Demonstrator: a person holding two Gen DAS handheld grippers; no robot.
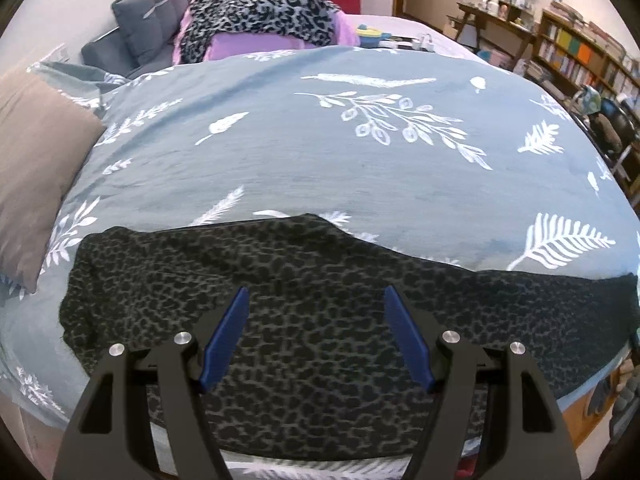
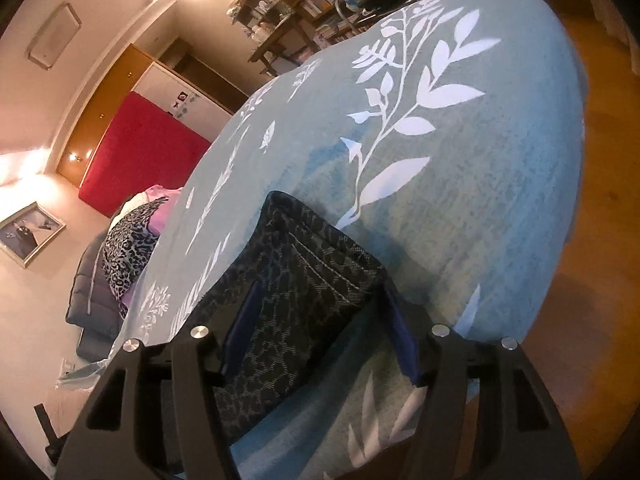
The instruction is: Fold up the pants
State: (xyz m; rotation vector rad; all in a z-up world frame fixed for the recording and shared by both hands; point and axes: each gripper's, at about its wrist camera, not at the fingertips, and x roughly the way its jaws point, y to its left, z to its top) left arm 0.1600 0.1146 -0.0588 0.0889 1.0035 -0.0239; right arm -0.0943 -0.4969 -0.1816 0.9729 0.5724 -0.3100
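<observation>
Two grippers work over dark leopard-print pants point(image 1: 304, 320) spread on a leaf-patterned bedspread point(image 1: 320, 152). My left gripper point(image 1: 316, 340) hangs above the cloth, jaws wide apart, gripping nothing. My right gripper point(image 2: 320, 328) stands with its jaws apart around the stitched end of the pants point(image 2: 304, 280), the pads not clearly pressing. I judge the next fold wants both pads seated squarely on an edge before lifting. Only the left view shows the full spread ahead of the jaws; only the right shows the seam.
</observation>
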